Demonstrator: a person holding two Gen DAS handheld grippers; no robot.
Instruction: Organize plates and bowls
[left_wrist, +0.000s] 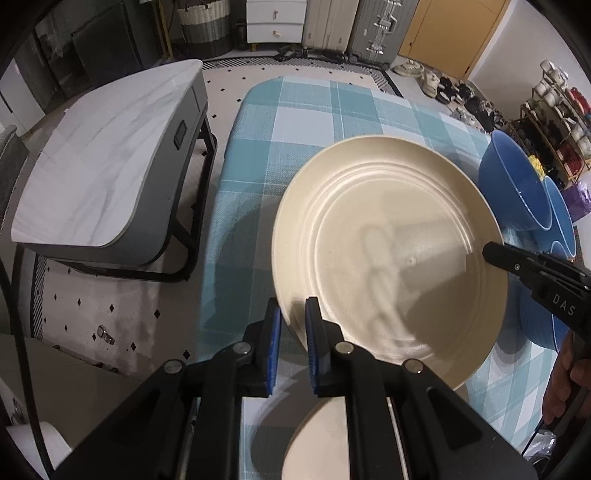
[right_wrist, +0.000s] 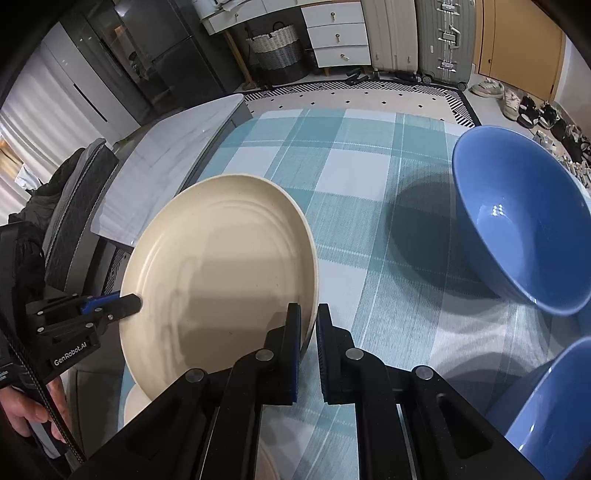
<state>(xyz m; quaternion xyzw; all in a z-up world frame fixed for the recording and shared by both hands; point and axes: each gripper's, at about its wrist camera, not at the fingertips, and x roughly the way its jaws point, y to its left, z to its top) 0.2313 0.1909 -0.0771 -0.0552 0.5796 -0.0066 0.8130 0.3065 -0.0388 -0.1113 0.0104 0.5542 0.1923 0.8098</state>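
With our left gripper (left_wrist: 293, 314) and right gripper (right_wrist: 308, 319) clenched on opposite rims of the cream plate (left_wrist: 388, 258), we should keep it level above the lower plate (left_wrist: 317, 443).

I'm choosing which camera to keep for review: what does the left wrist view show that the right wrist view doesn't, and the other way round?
Only the left wrist view shows the shoe rack at the far right and three blue bowls bunched at the table's right edge.

Only the right wrist view shows the large blue bowl's whole inside, the dark chair and the tall dark cabinet.

Both show the cream plate clamped at its rim by the left gripper and right gripper, another cream plate beneath, the plaid tablecloth and the marble side table.
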